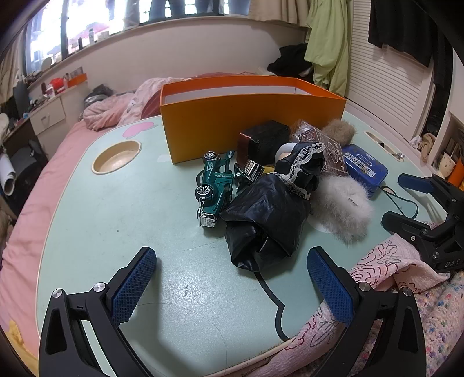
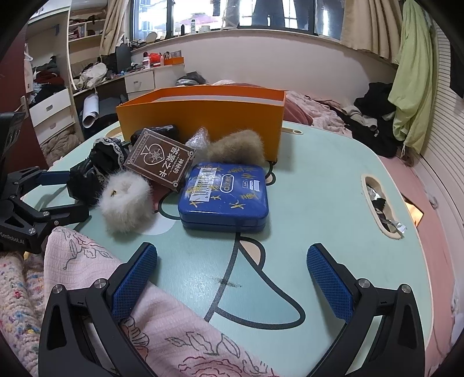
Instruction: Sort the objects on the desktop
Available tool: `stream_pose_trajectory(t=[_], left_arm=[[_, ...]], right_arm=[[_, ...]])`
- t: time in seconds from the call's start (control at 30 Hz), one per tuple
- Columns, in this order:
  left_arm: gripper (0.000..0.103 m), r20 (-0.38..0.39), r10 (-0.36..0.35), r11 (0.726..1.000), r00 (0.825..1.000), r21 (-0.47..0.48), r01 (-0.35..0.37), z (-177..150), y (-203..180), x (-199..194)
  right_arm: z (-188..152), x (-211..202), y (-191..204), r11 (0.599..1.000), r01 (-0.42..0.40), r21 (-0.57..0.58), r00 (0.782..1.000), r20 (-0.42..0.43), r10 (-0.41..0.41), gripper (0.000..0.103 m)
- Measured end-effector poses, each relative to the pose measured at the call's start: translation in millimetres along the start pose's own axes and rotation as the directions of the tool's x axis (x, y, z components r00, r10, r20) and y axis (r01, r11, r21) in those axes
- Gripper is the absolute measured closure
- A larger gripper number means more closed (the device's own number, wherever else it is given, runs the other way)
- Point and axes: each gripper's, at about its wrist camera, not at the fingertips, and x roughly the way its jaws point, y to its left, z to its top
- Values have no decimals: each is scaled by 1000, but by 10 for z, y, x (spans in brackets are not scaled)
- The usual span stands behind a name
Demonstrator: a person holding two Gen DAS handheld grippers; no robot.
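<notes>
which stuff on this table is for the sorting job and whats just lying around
For the job: orange box, green toy truck, black lace-trimmed cloth, white fluffy piece, brown fluffy piece, blue tin, brown card box.

Lying about: pink blanket, hanging green garment.

Daylight is pouring in from the wide window point(image 2: 232, 17) far ahead of each tool, blowing its panes out to white. The pale green tabletop point(image 1: 116, 220) is lying evenly lit, with only soft shadows gathering under the objects. Both views are staying sharp at centre, while fisheye distortion is bending the edges and dark vignetting is filling the corners.
</notes>
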Motion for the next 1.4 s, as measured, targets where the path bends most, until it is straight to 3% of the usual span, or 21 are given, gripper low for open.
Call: stream_pose_trajectory(t=[0.67, 0.87, 1.2, 1.4], left_arm=[[0, 0, -3, 1000, 1000, 1, 3, -1, -4, 0], [0, 0, -4, 1000, 1000, 2, 4, -1, -3, 0], [0, 0, -5, 1000, 1000, 2, 5, -3, -4, 0], [0, 1, -6, 1000, 1000, 3, 6, -4, -5, 0]], right_arm=[[-7, 1, -25, 998, -46, -30, 998, 36, 47, 1], [-11, -69, -60, 998, -55, -25, 995, 81, 57, 3], [174, -75, 3, 998, 7, -60, 992, 130, 0, 5], [467, 186, -55, 999, -30, 37, 999, 19, 29, 11]])
